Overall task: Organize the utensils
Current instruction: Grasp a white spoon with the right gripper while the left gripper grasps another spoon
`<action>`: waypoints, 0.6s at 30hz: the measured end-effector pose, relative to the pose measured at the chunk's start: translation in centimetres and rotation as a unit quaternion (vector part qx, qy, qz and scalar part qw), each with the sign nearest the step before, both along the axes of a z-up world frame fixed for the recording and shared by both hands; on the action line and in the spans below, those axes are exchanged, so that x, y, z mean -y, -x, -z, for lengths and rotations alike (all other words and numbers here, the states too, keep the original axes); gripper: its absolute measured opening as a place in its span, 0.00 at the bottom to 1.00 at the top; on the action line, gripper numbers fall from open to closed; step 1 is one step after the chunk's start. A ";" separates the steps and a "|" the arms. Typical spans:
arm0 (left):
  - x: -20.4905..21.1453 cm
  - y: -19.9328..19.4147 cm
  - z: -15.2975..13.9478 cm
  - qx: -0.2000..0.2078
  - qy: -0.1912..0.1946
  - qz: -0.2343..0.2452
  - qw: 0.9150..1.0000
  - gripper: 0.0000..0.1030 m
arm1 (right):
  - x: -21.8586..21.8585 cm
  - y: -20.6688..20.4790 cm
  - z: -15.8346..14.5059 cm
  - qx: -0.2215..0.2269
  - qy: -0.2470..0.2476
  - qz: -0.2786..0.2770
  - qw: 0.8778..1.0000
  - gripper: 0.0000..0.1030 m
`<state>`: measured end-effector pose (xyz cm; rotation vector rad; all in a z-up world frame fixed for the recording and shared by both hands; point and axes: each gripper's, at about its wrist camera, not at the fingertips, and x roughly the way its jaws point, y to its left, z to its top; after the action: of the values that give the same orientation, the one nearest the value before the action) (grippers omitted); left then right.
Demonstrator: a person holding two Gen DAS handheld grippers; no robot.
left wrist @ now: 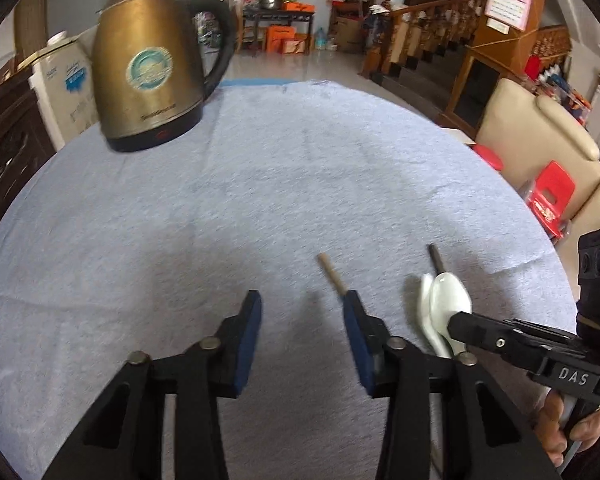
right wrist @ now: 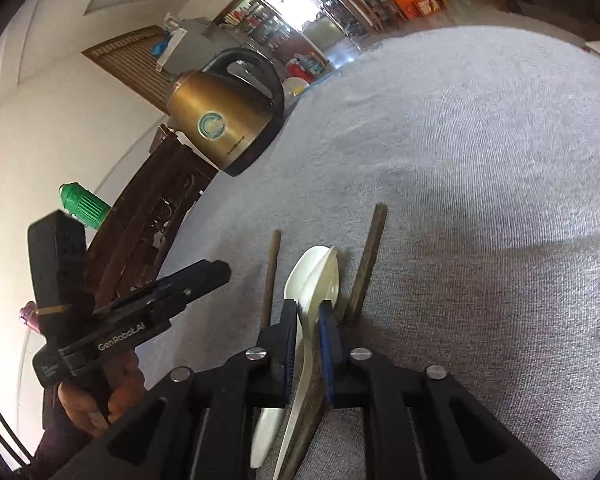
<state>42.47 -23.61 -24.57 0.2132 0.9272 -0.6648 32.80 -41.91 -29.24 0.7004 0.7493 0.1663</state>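
Our right tool (right wrist: 308, 312) is clamped on two nested white spoons (right wrist: 316, 276) with a dark chopstick (right wrist: 366, 264) alongside; our left tool (left wrist: 302, 316) stands partly open and empty, a second chopstick (left wrist: 332, 272) at its right finger. Both tools are near the tabletop's (left wrist: 260, 200) near edge. One brass kettle (left wrist: 148, 68) stands at the far left edge, clear of everything.

We see our left gripper (left wrist: 302, 300) tipped downward with its blue-padded black jaws standing apart and nothing pressed between the pads. Our right gripper (right wrist: 310, 308) angles down too, its jaws pinched nearly together on the stacked white ceramic spoons (right wrist: 320, 276), whose handles run back between the pads. A bare hand (right wrist: 96, 400) wraps the left tool's handle, and another hand (left wrist: 560, 428) grips the right one.
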 end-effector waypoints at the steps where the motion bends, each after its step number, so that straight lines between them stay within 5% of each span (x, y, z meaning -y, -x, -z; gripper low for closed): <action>1: 0.4 0.2 -0.1 0.001 0.000 0.007 1.000 0.38 | 0.1 0.1 0.0 0.004 0.006 0.005 1.000 0.06; 9: 4.3 0.5 1.1 -0.023 -0.019 0.066 0.997 0.38 | 2.9 1.8 -0.1 0.016 -0.020 0.074 0.997 0.06; 17: 6.2 0.1 2.1 -0.042 -0.016 0.096 0.994 0.38 | 3.4 1.7 -0.2 0.022 -0.028 0.080 0.996 0.06; 18: 6.1 0.1 2.1 -0.046 -0.010 0.100 0.994 0.30 | 3.5 1.8 -0.2 0.023 -0.030 0.081 0.996 0.06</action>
<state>42.39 -29.76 -26.72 0.2983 1.0090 -0.8555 31.00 -45.44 -29.02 0.8080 0.6430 0.0571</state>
